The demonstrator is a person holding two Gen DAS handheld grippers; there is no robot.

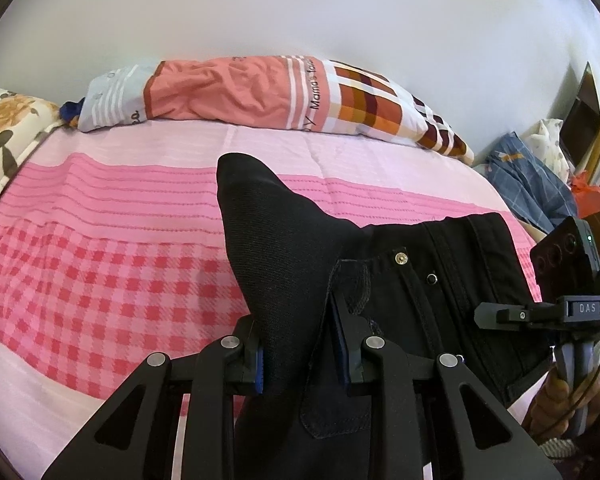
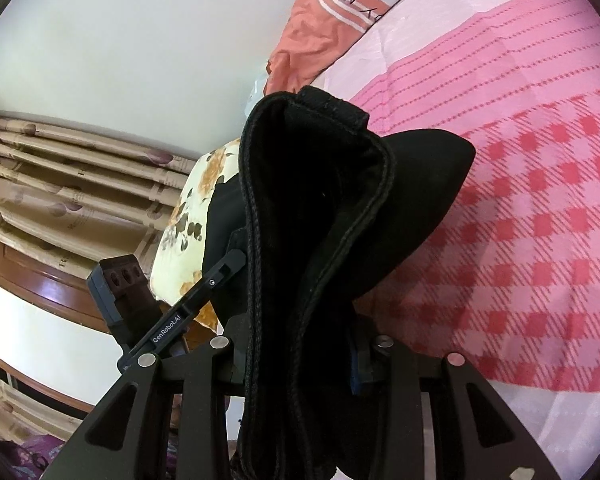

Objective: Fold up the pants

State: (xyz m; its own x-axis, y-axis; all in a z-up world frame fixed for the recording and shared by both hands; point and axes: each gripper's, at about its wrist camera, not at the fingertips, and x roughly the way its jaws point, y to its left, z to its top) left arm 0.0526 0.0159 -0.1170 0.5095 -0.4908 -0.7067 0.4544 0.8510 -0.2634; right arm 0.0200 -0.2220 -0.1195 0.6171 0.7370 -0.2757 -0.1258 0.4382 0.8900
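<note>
Both grippers are clamping the black pants (image 1: 284,248): left gripper (image 1: 300,364) & right gripper (image 2: 296,364), lifting fabric above pink bedspread (image 1: 100,240).

— How is the left gripper (image 1: 300,360) set?
— Its blue-padded fingers (image 1: 260,368) are clamped on black cloth, pointing forward and level.
— And the right gripper (image 2: 300,364)?
— It too is pinched tight on a thick fold, rolled sideways, close beside the left.
</note>
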